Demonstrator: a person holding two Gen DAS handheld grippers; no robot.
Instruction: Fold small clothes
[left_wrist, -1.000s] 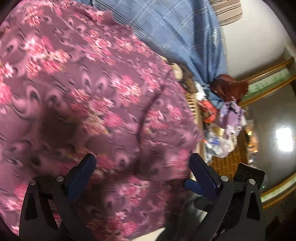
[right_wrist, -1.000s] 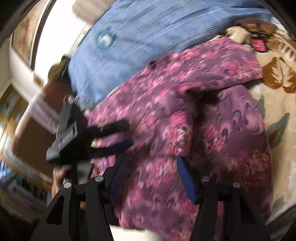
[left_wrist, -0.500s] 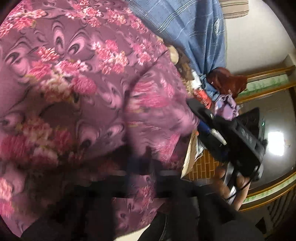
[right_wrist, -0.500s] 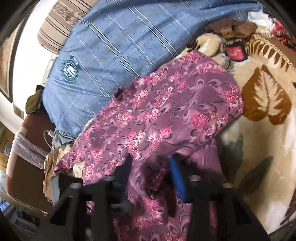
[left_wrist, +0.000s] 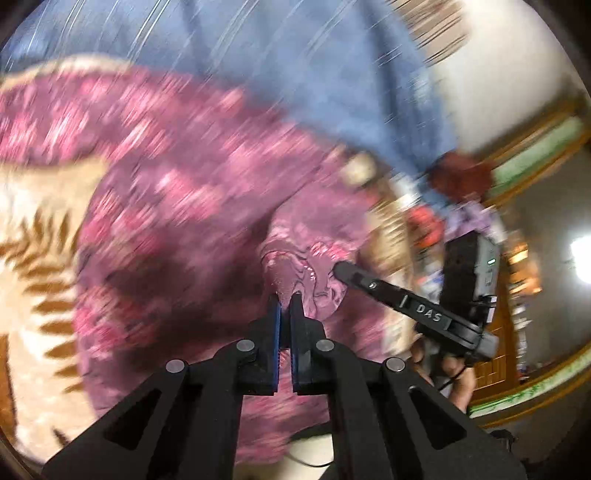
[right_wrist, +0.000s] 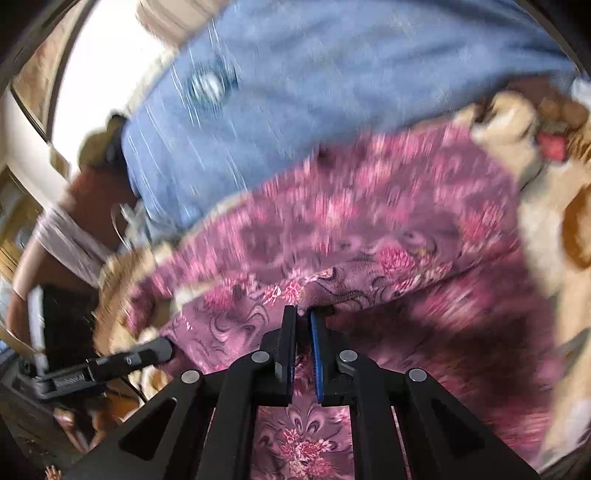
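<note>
A purple garment with pink flowers (left_wrist: 184, 206) lies spread on a cream blanket with brown leaves (left_wrist: 37, 240). My left gripper (left_wrist: 285, 301) is shut on a bunched fold of the garment's near edge. Beside it on the right, the right gripper (left_wrist: 340, 271) reaches into the same edge. In the right wrist view the right gripper (right_wrist: 303, 312) has its jaws closing, with a fold of the garment (right_wrist: 369, 229) pinched between the pads. The left gripper (right_wrist: 166, 349) shows at lower left. Both views are motion-blurred.
A blue striped cloth (left_wrist: 295, 74) lies behind the garment, and also fills the top of the right wrist view (right_wrist: 332, 74). A heap of small clothes (left_wrist: 461, 177) sits at the blanket's right edge. A hand (left_wrist: 454, 373) holds the right gripper.
Both grippers went from open to closed on the garment's near edge. They have pulled back and up with the cloth, so the cream blanket now shows beside it.
</note>
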